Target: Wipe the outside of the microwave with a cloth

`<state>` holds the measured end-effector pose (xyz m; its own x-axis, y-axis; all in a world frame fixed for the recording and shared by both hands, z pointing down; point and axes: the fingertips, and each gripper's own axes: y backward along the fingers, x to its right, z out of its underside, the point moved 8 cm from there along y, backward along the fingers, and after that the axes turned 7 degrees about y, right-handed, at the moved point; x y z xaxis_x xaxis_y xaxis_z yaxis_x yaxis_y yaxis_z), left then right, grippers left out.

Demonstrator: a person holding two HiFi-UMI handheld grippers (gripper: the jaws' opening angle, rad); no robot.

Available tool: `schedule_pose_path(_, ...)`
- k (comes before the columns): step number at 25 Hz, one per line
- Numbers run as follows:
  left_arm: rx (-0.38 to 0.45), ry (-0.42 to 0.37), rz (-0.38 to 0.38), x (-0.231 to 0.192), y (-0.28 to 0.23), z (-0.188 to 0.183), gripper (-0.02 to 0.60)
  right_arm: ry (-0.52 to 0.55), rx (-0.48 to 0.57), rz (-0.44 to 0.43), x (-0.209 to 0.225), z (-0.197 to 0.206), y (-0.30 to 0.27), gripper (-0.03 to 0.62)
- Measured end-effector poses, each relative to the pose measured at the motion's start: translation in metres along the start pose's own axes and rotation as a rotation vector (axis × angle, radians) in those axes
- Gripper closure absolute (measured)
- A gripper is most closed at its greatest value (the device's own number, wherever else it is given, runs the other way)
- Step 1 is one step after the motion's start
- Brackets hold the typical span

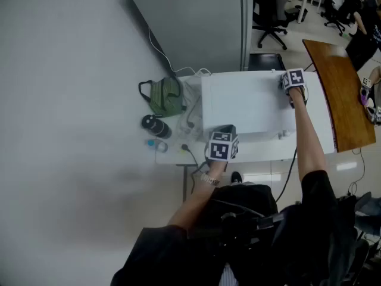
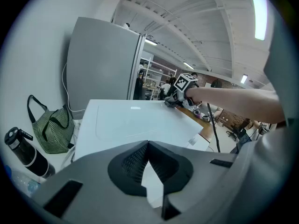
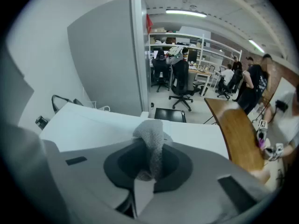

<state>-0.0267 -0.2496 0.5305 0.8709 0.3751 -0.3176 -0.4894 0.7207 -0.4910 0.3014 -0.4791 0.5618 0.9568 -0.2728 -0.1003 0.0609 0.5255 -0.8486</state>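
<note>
The white microwave (image 1: pixel 244 106) stands on a white table (image 1: pixel 315 130), seen from above in the head view. My right gripper (image 1: pixel 290 90) rests at the far right corner of its top, shut on a grey cloth (image 3: pixel 150 143) that sticks up between the jaws. The left gripper view shows the microwave's top (image 2: pixel 135 122) with the right gripper (image 2: pixel 175 99) at its far edge. My left gripper (image 1: pixel 224 130) is over the microwave's front left corner, its jaws shut with nothing between them.
A green striped bag (image 1: pixel 165 96), a black bottle (image 1: pixel 156 126) and cables lie on the table left of the microwave. A grey partition (image 1: pixel 190 22) stands behind. A brown wooden table (image 1: pixel 345 100) runs along the right; office chairs (image 1: pixel 268 16) and people are further back.
</note>
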Motion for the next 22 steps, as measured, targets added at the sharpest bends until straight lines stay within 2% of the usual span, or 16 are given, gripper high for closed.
schedule_pose_path(2, 0.007, 0.000, -0.016, -0.004, 0.004, 0.000, 0.583, 0.071, 0.014, -0.008, -0.031, -0.013, 0.010, 0.563)
schedule_pose_path(3, 0.011, 0.002, -0.024, -0.006, 0.005, 0.000, 0.583, 0.095, 0.033, -0.037, -0.051, -0.020, 0.015, 0.563)
schedule_pose_path(6, 0.021, 0.014, -0.045, -0.014, 0.011, -0.001, 0.583, 0.151, 0.107, -0.211, -0.137, -0.046, 0.029, 0.563)
schedule_pose_path(9, 0.031, 0.032, -0.067, -0.023, 0.022, 0.000, 0.583, 0.265, 0.164, -0.356, -0.240, -0.068, 0.039, 0.563)
schedule_pose_path(11, 0.035, 0.038, -0.082, -0.027, 0.029, 0.000, 0.583, 0.330, 0.137, -0.438, -0.298, -0.069, 0.039, 0.563)
schedule_pose_path(13, 0.040, 0.041, -0.094, -0.030, 0.035, 0.000, 0.583, 0.389, 0.090, -0.469, -0.336, -0.063, 0.033, 0.563)
schedule_pose_path(15, 0.043, 0.048, -0.102, -0.034, 0.041, 0.003, 0.583, 0.430, 0.049, -0.460, -0.353, -0.053, 0.022, 0.563)
schedule_pose_path(17, 0.044, 0.060, -0.106, -0.037, 0.044, 0.006, 0.583, 0.430, 0.034, -0.455, -0.351, -0.043, 0.013, 0.563)
schedule_pose_path(20, 0.034, 0.067, -0.098, -0.036, 0.045, 0.009, 0.583, 0.372, 0.050, -0.459, -0.325, -0.038, 0.010, 0.563)
schedule_pose_path(22, 0.020, 0.065, -0.083, -0.033, 0.041, 0.009, 0.583, 0.342, 0.061, -0.418, -0.297, -0.036, 0.010, 0.562)
